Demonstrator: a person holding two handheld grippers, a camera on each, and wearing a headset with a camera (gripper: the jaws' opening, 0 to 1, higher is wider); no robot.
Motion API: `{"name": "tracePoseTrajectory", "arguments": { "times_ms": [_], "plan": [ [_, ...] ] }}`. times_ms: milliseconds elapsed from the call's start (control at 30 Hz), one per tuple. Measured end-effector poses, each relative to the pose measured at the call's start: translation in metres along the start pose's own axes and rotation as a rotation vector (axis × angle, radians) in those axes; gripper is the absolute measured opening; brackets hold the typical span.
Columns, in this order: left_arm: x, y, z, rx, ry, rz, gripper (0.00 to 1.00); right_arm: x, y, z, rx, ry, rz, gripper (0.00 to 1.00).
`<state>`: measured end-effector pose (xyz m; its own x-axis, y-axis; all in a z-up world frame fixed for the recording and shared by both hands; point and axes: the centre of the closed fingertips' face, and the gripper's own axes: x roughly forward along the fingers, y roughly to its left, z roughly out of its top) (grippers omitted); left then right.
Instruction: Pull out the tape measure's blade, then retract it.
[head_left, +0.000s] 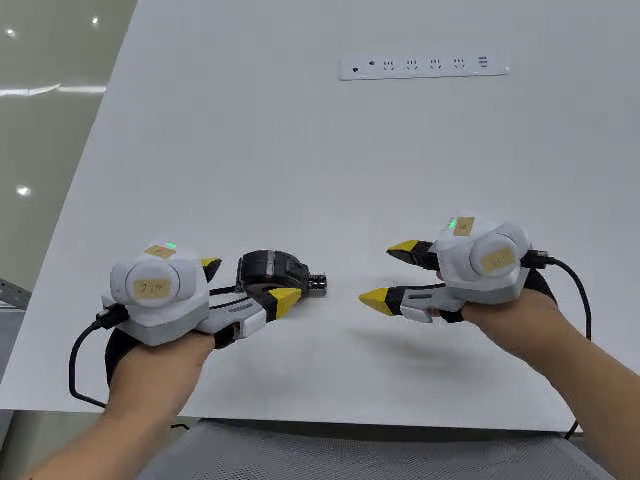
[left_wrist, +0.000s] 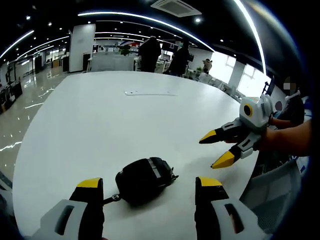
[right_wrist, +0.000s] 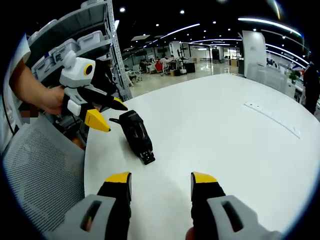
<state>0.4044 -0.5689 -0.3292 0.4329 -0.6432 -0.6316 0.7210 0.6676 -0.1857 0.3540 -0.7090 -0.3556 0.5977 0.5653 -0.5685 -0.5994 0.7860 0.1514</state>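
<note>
The smooth white bench (head_left: 300, 150) is cut off at the top of the head view. Bare surface lies open ahead of both tools. The left tool (head_left: 248, 282) is released, with its yellow-tipped jaws spread either side of the tape measure (head_left: 272, 270); contact cannot be made out. The right tool (head_left: 390, 272) is released and holds nothing, near the blade end. The tape measure, a rounded black case, lies close to the bench's near edge, partly hidden by one jaw. A flat white power strip (head_left: 423, 67) lies far back.
</note>
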Motion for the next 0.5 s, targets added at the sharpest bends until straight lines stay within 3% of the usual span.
{"name": "tracePoseTrajectory", "arguments": {
  "times_ms": [500],
  "plan": [
    [-0.019,0.004,-0.004,0.035,0.008,-0.036,0.73,-0.039,-0.010,-0.005,0.032,-0.013,-0.072,0.55]
  ]
}}
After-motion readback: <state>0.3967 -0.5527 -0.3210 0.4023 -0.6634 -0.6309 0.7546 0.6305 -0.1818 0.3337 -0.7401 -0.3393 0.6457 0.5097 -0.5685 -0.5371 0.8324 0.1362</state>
